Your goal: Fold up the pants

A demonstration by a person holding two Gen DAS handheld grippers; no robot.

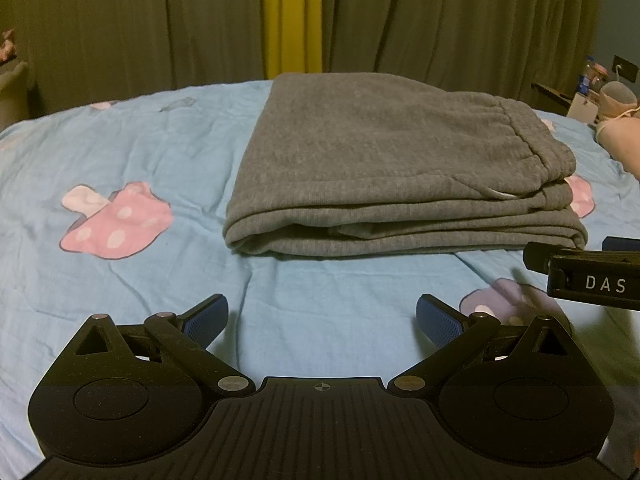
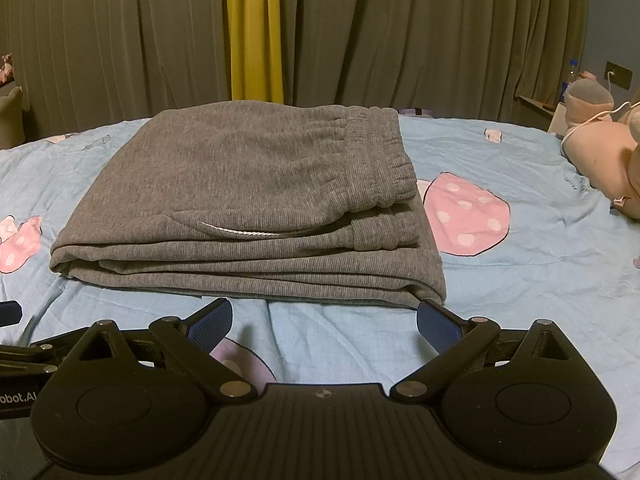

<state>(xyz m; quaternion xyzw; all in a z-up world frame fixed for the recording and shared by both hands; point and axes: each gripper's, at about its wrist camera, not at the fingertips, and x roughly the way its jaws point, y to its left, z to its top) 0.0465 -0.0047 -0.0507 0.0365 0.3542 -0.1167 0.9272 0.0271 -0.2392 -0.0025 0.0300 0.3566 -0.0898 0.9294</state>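
Grey sweatpants (image 1: 384, 168) (image 2: 248, 208) lie folded in a flat stack of layers on the light blue bedsheet (image 1: 140, 152) (image 2: 540, 280), elastic waistband on top at the right. My left gripper (image 1: 322, 314) is open, held over the sheet a short way in front of the stack's near edge, nothing between its blue pads. My right gripper (image 2: 324, 320) is open too, closer to the stack, its right fingertip almost at the near right corner. In the left wrist view the right gripper's body (image 1: 592, 276) shows at the right edge.
The sheet has pink mushroom prints (image 1: 116, 220) (image 2: 464, 216). Dark curtains with a yellow strip (image 1: 292, 16) (image 2: 254, 28) hang behind the bed. A pink plush toy (image 2: 600, 160) and a bedside shelf with a bottle (image 2: 570, 80) sit at the far right.
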